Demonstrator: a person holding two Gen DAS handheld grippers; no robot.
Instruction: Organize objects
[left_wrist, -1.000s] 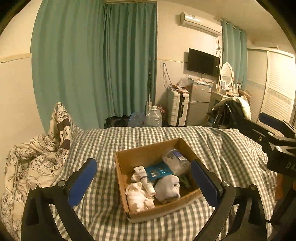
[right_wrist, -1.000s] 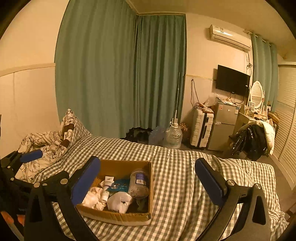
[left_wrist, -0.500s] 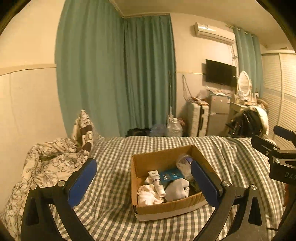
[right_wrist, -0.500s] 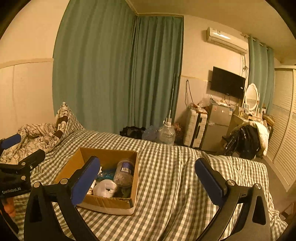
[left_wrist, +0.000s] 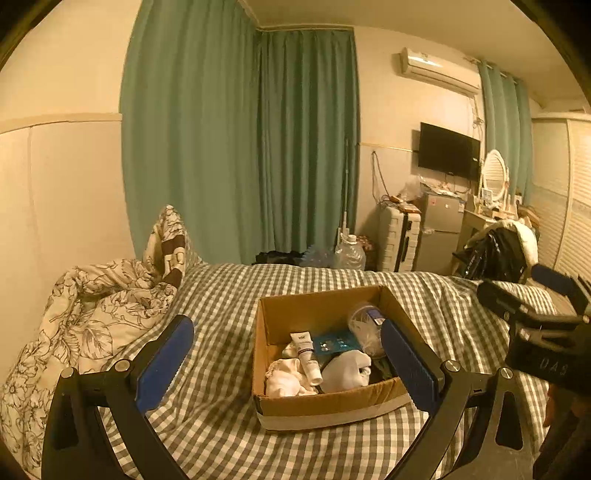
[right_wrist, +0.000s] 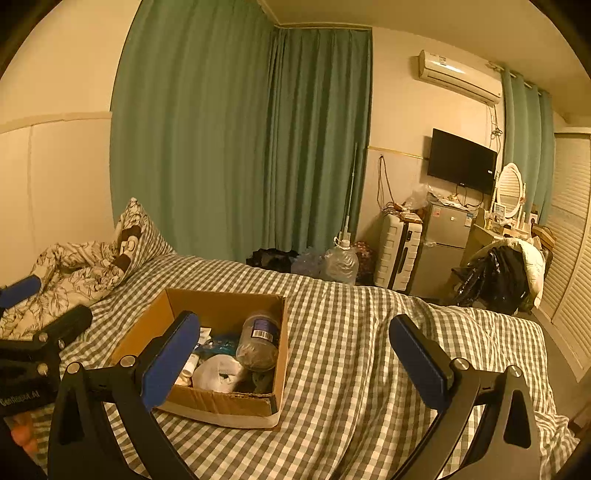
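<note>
Both grippers have drawn back and lifted, the cardboard box (left_wrist: 325, 402) now smaller in each view. Left gripper (left_wrist: 288, 362), spread wide and empty, has it at twelve o'clock; right gripper (right_wrist: 295, 354), equally spread, at ten o'clock. Box sits on the checked bedspread (right_wrist: 351, 332), holding a white tube (left_wrist: 306, 356), plastic bottle (right_wrist: 258, 341) and socks (left_wrist: 345, 371).

The left gripper (right_wrist: 22, 365) body reads "GenRobot.AI"; other labels are illegible.
</note>
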